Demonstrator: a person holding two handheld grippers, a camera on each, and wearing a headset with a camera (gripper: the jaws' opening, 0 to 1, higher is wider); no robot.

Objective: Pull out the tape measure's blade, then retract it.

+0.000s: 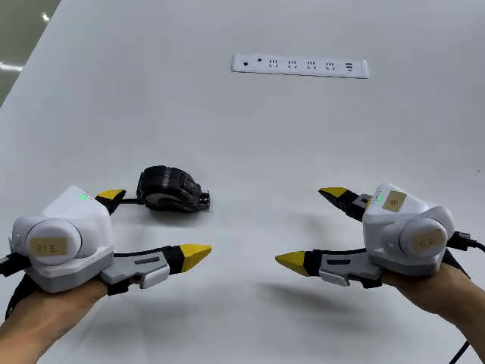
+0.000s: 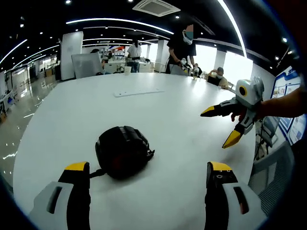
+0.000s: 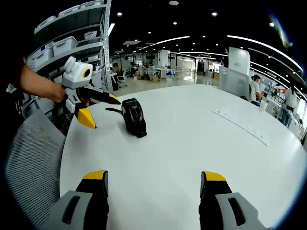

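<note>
Tape measure (image 1: 170, 189) in black case, lying on white table (image 1: 250, 144), blade not yet drawn out, just ahead of left gripper (image 1: 156, 224), jaws spread wide and empty, right gripper (image 1: 308, 226) well apart from it, jaws likewise spread, power strip (image 1: 300, 65) farther back.

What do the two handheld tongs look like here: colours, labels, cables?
Left tongs and right tongs match: rounded white housings, grey-black jaws ending in yellow tips, a tan label with small writing on each, and a green light on top. A black cable leaves the right housing.
</note>
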